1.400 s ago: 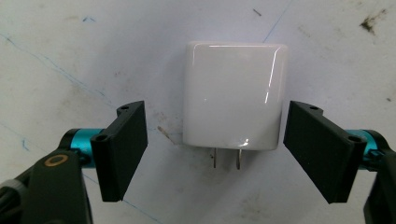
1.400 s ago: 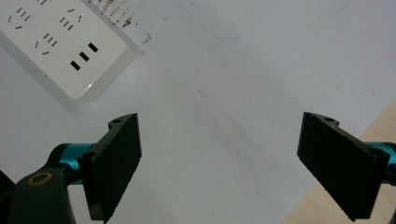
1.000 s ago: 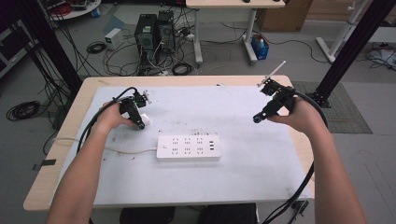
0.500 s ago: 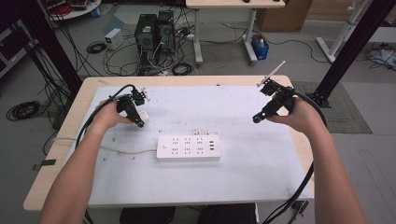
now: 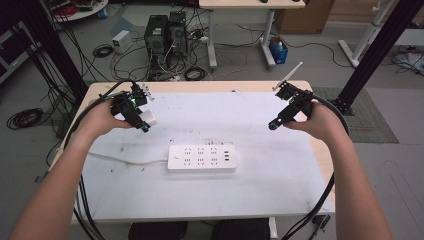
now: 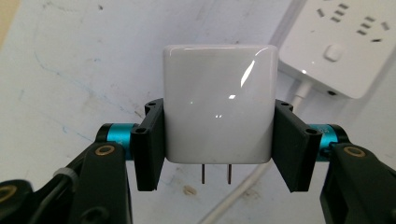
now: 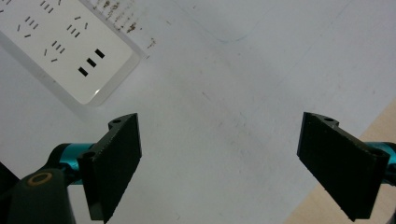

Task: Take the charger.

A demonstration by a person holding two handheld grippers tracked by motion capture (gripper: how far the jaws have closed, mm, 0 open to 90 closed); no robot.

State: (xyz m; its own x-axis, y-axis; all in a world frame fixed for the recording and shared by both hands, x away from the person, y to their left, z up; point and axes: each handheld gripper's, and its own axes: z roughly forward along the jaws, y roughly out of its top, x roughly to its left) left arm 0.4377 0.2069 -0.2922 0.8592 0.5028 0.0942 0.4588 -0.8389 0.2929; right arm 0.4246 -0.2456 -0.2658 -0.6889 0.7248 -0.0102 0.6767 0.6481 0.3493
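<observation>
My left gripper point(image 6: 218, 135) is shut on a white cube-shaped plug adapter point(image 6: 218, 102), two metal prongs pointing down below its jaws. In the high view that left gripper point(image 5: 142, 121) hovers over the table's left side with the white adapter point(image 5: 149, 119) at its tip. A white power strip point(image 5: 201, 158) lies flat in the middle of the table; its end with the button point(image 6: 332, 52) shows past the adapter. My right gripper point(image 7: 219, 163) is open over bare table, nothing between its jaws. In the high view the right gripper point(image 5: 276, 122) hangs above the table's right side.
The strip's white cord point(image 5: 120, 159) runs left across the white table top point(image 5: 225, 115) toward the edge. The strip's USB end point(image 7: 91, 63) lies up and left of the right jaws. The wooden table edge point(image 7: 373, 135) is near them. Computers and cables point(image 5: 165, 35) sit on the floor beyond.
The left gripper has shifted slightly with the adapter held in it. The right gripper stays where it was.
</observation>
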